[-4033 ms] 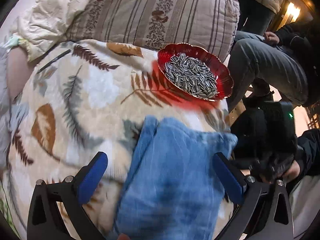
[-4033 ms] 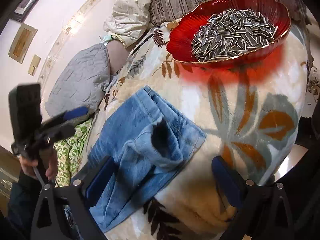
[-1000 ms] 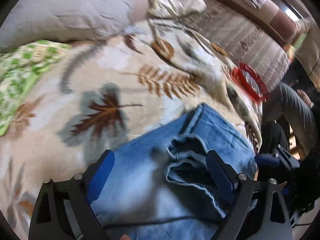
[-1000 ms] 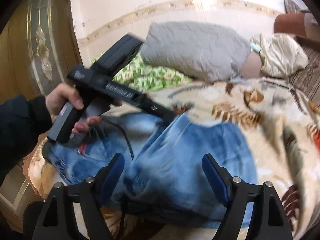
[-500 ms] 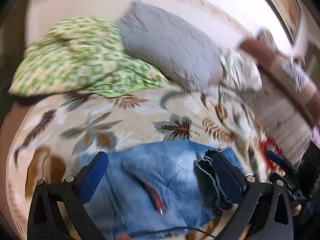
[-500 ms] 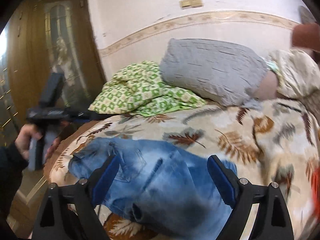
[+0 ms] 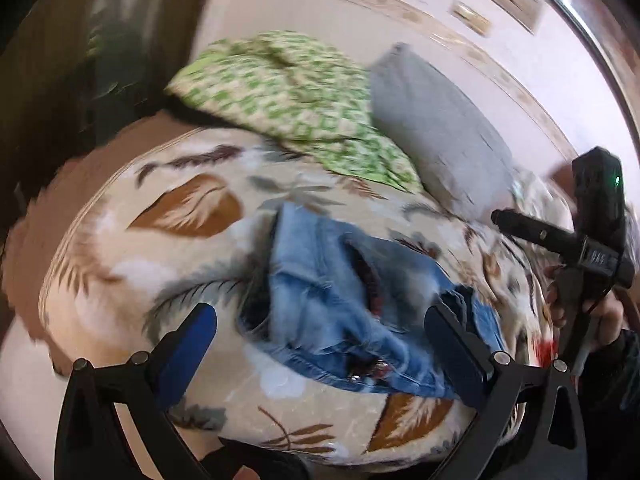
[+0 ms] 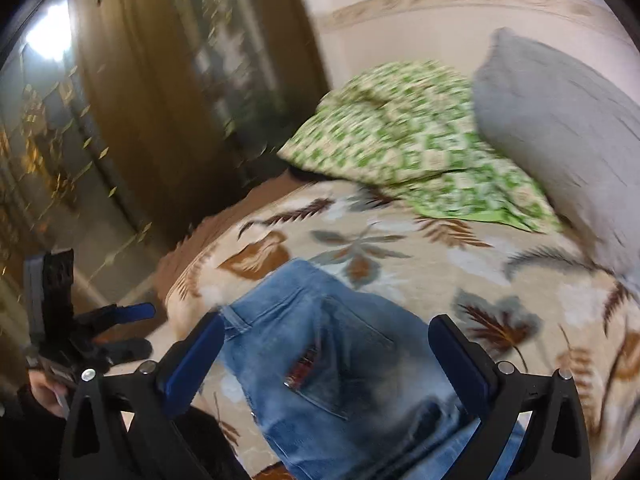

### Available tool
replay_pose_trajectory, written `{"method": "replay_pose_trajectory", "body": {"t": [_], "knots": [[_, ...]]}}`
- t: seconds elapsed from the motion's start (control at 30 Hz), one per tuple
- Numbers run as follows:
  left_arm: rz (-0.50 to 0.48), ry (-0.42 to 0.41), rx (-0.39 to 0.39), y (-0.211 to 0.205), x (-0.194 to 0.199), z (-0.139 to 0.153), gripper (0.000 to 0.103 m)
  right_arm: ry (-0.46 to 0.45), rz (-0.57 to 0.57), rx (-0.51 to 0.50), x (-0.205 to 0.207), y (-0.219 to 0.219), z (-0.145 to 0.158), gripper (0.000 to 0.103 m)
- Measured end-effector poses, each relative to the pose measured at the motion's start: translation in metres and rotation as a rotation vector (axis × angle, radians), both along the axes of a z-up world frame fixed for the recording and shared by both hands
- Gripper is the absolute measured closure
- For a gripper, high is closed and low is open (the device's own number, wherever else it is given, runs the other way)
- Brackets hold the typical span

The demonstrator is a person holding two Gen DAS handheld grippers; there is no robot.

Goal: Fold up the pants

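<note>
My bed was covered by a cream blanket (image 7: 132,272) printed with brown and grey leaves. The blue jeans (image 7: 344,304) lay bunched on it, near its front edge. Farther back a green checked cloth (image 8: 404,136) sat crumpled on the blanket, and a grey pillow (image 8: 560,120) leaned just beside it, by the wall.

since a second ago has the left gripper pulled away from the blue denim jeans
Yes. The left gripper has backed off the blue denim jeans; the green patterned quilt now shows beyond them.
</note>
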State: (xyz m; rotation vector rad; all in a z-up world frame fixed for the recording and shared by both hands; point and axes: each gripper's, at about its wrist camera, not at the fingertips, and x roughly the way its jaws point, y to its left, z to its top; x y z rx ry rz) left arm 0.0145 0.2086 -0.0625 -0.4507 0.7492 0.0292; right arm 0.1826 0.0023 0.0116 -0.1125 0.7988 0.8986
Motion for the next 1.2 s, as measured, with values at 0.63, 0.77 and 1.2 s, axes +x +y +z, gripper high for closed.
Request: {"method": "replay_pose_trajectory", "body": {"t": [0.63, 0.77, 1.2], "knots": [[0.140, 0.078, -0.316, 0.015, 0.028, -0.115, 0.000, 0.083, 0.306, -0.404, 0.064, 0.175, -0.058, 0.000], [0.132, 0.052, -0.294, 0.012, 0.040, -0.114, 0.000, 0.128, 0.298, -0.429, 0.082, 0.192, -0.078, 0.000], [0.118, -0.076, -0.535, 0.023, 0.029, -0.118, 0.000, 0.223, 0.284, -0.426, 0.113, 0.205, -0.101, 0.000]]}}
